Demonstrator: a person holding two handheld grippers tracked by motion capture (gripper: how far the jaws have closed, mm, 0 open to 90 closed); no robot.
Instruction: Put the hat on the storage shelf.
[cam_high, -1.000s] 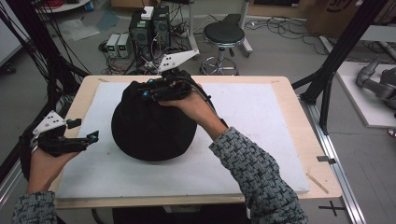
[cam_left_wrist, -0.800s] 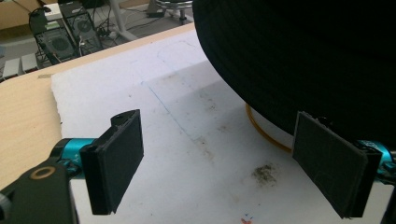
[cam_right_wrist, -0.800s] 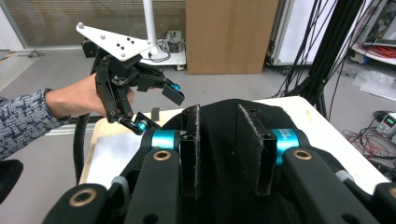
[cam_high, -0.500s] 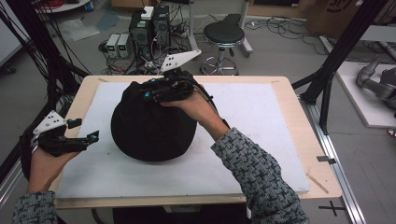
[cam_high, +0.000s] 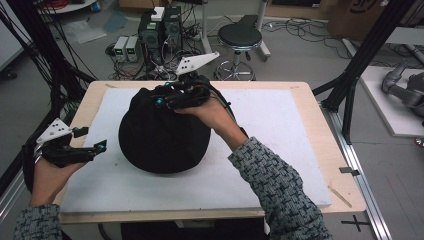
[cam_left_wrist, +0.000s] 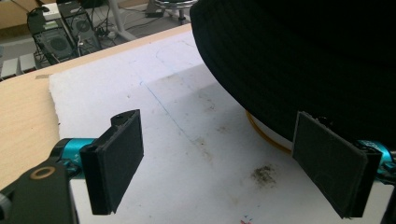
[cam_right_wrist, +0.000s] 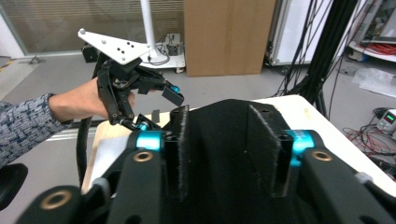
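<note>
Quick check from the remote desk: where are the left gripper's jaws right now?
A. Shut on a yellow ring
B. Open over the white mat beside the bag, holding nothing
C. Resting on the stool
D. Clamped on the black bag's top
B: the left gripper has its jaws spread apart over the white mat, nothing between them, next to the black bag.

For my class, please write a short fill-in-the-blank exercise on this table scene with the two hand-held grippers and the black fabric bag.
1. The bag on the white mat is ____ in colour.
2. The right gripper is at the ____ of the bag.
3. The left gripper has its jaws ____, with nothing between them.
4. Beyond the table's far edge stands a round black ____.

Missing words: black; top; open; stool
</note>
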